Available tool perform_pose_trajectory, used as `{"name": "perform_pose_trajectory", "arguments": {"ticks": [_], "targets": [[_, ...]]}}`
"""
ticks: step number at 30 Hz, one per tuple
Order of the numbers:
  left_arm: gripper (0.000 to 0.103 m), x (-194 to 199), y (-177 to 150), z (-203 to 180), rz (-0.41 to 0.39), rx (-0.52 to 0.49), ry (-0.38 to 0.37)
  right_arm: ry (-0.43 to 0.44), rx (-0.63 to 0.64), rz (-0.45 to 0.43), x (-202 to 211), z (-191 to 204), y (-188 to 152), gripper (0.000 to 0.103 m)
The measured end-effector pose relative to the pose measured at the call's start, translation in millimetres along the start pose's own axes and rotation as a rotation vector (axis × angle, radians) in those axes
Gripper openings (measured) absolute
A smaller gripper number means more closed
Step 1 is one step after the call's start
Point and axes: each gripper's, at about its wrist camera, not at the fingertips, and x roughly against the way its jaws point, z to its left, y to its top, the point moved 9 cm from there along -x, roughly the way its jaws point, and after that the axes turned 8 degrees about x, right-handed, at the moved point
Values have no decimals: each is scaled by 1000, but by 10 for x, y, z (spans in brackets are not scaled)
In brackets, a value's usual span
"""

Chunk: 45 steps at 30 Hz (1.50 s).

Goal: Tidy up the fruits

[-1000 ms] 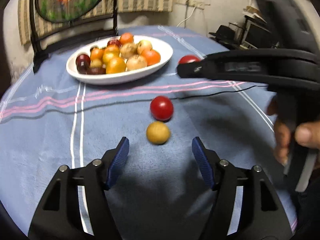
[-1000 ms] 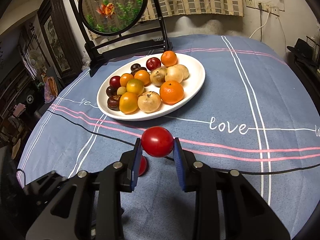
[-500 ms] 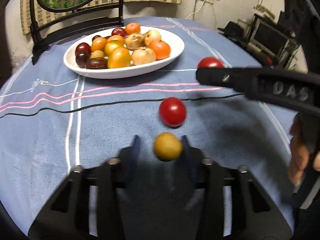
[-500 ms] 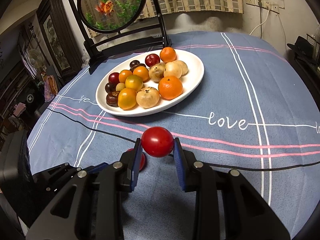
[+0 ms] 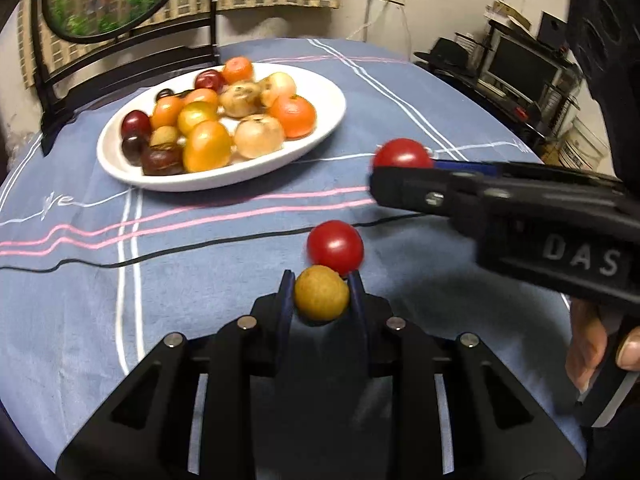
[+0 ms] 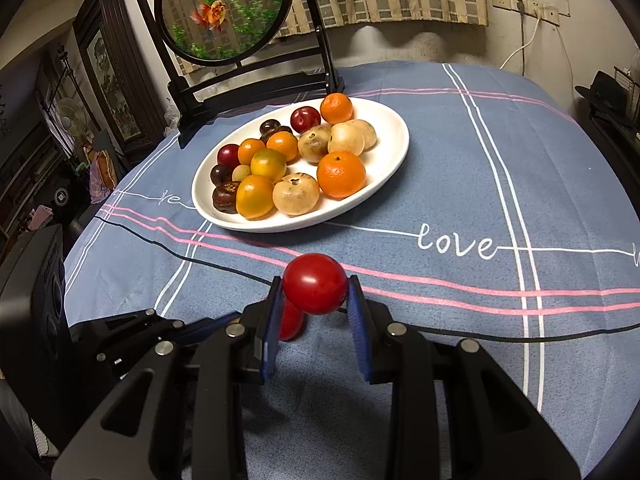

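My left gripper (image 5: pixel 321 294) is shut on a small yellow-brown fruit (image 5: pixel 321 295), held just above the blue tablecloth. A loose red tomato (image 5: pixel 335 246) lies on the cloth just beyond it; it also shows in the right wrist view (image 6: pixel 291 322). My right gripper (image 6: pixel 315 288) is shut on another red tomato (image 6: pixel 315 283); in the left wrist view the right gripper (image 5: pixel 404 168) is to the right with that tomato (image 5: pixel 402 153). A white oval plate (image 6: pixel 394 136) with several oranges, plums and pale fruits sits further back, also in the left wrist view (image 5: pixel 332 96).
A round fish picture on a black stand (image 6: pixel 224 8) stands behind the plate. A thin black cable (image 6: pixel 520 336) runs across the cloth between the grippers and the plate. The left gripper's body (image 6: pixel 132 332) is at the lower left of the right wrist view.
My left gripper moved forward and shut on the yellow-brown fruit, then lifted it slightly. My right gripper stayed shut on its tomato, nearly still.
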Motion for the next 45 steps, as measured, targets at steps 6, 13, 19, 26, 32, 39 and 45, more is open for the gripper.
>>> {"name": "perform_pose_trajectory", "arguments": {"ticks": [6, 13, 19, 26, 32, 39, 45], "targets": [[36, -52, 2, -12, -10, -1, 15, 15, -1, 14, -31, 19, -18, 32], [63, -61, 59, -88, -45, -41, 40, 21, -28, 6, -7, -40, -2, 32], [53, -200, 58, -77, 11, -36, 44, 22, -28, 4, -1, -45, -1, 32], [29, -168, 107, -28, -18, -2, 39, 19, -42, -2, 19, -90, 5, 32], [29, 56, 153, 26, -72, -36, 48, 18, -50, -7, 31, -115, 16, 32], [29, 274, 299, 251, -109, -31, 65, 17, -34, -36, 91, -37, 91, 32], [30, 384, 495, 366, -127, -30, 70, 22, 18, -35, 83, 136, 279, 32]]}}
